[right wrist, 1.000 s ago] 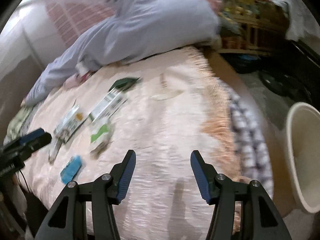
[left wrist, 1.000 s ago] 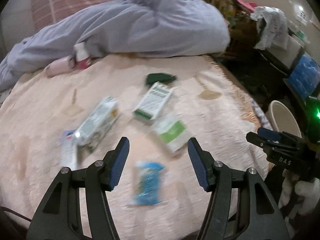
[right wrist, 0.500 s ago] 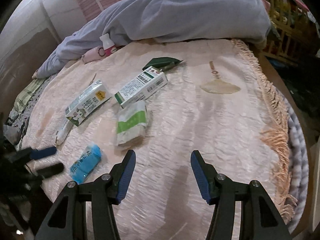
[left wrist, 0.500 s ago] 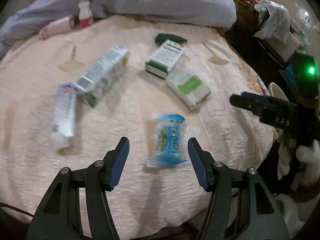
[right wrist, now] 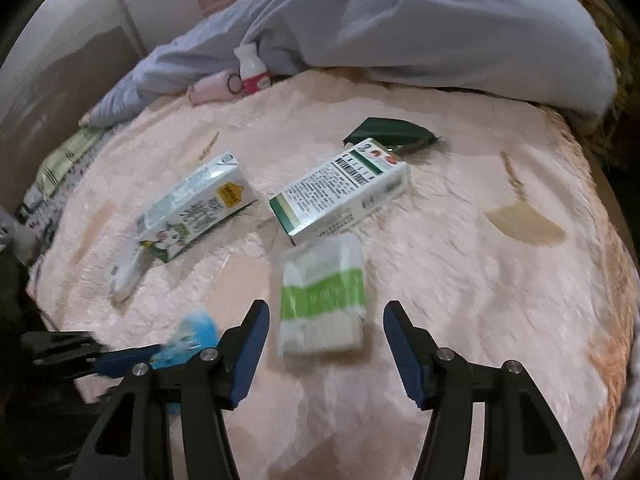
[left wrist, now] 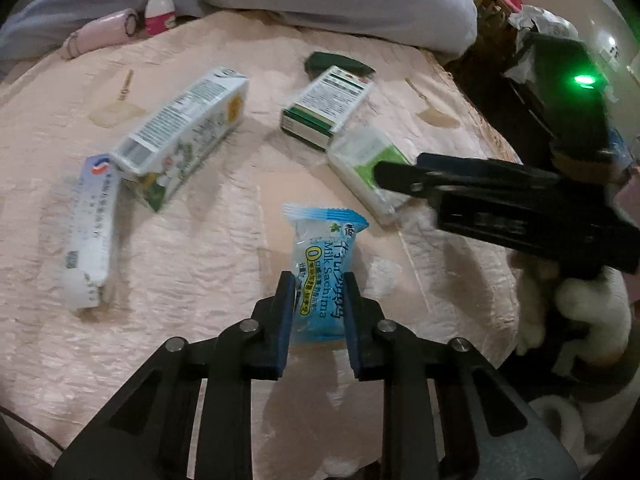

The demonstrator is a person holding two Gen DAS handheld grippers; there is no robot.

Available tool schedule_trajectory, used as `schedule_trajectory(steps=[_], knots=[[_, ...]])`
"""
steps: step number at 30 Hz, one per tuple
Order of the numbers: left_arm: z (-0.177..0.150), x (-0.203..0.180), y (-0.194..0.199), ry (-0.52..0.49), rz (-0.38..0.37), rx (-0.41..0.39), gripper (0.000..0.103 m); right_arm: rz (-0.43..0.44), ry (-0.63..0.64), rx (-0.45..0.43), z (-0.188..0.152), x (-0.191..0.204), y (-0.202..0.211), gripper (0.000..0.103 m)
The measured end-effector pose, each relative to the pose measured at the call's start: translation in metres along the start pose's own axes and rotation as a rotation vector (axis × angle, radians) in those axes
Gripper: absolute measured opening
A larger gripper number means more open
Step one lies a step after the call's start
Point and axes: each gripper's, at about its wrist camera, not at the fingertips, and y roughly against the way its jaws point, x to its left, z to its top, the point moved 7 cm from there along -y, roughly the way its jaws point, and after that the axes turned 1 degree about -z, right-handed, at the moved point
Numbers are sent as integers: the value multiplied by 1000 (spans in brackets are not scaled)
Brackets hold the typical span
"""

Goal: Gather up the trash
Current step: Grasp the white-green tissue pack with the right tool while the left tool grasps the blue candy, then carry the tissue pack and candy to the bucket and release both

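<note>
Blue plastic snack wrapper [left wrist: 325, 276] at near edge: left gripper [left wrist: 318, 312] just closed onto it, ready to lift; right gripper [right wrist: 325, 354] half-open, empty, over green-and-white tissue pack [right wrist: 322, 292].

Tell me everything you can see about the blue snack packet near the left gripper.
The blue snack packet is a small pillow-shaped pouch of glossy plastic film, light blue with a crimped top edge and the print "Milk Sachima". It looks sealed and puffy. It lies flat on the pink bedspread, its near end between the left gripper fingers, whose jaws have just been closing and now press on its sides. No other litter touches it.
</note>
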Motion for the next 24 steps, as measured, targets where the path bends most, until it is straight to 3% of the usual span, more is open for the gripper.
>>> schedule_trajectory(steps=[3, 4, 5, 7, 15, 24], knots=[[1, 8, 3, 7, 34, 0, 20, 14, 12, 47, 2, 5, -21, 54], [1, 10, 4, 5, 44, -3, 20, 11, 21, 61, 0, 5, -25, 47], [2, 11, 5, 5, 50, -5, 20, -2, 38, 61, -3, 5, -26, 33], [4, 9, 4, 8, 44, -8, 20, -4, 54, 35, -6, 6, -18, 23], [26, -39, 1, -35, -1, -50, 20, 10, -51, -74, -20, -34, 56, 22], [56, -112, -5, -128, -31, -93, 20, -108, -178, -155, -42, -107, 118, 22]])
